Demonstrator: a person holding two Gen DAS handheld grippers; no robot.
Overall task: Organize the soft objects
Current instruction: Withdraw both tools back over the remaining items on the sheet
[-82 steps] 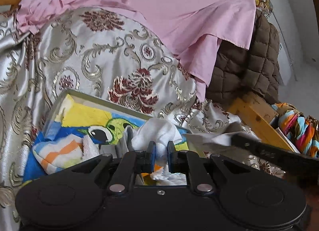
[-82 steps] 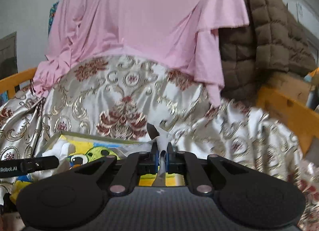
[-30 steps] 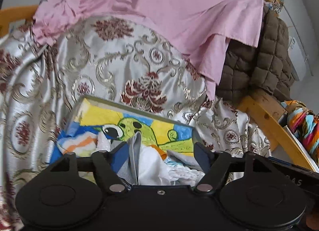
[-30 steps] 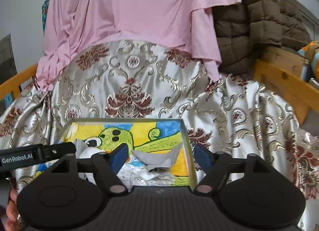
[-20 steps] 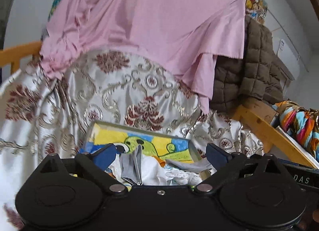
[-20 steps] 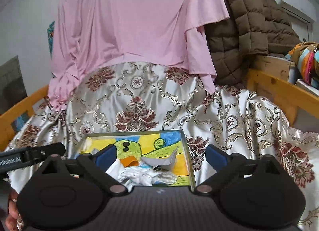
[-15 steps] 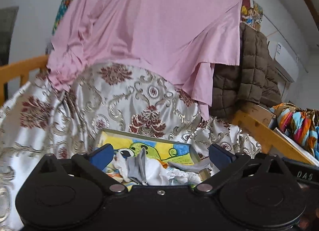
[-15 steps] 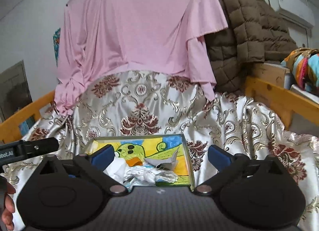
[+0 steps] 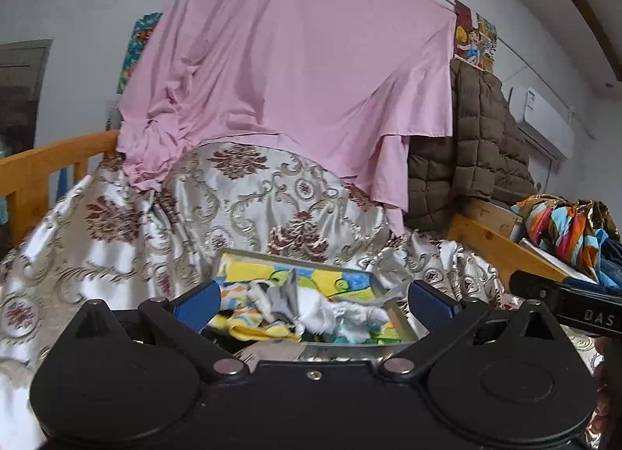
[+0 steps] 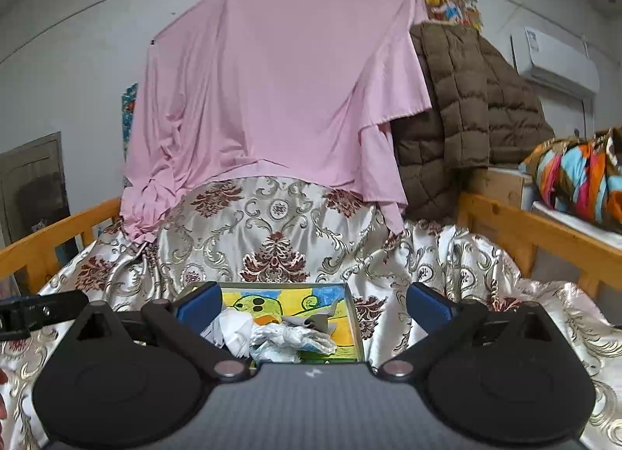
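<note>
Both grippers, left gripper [image 9: 311, 300] and right gripper [image 10: 311, 300], hold nothing, jaws spread wide; the box [image 10: 352, 308] of cloths [image 10: 287, 335] sits between and just beyond them, so pick one cloth and pinch a single fold.

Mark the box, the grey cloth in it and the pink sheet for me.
box [image 10: 352, 317]: right wrist view, its right wall.
grey cloth [image 10: 317, 321]: right wrist view, its middle fold.
pink sheet [image 10: 280, 84]: right wrist view, centre of the hanging panel.

Pink sheet [image 9: 295, 72], brown quilted coat [image 10: 470, 100], air conditioner [image 10: 556, 61]
</note>
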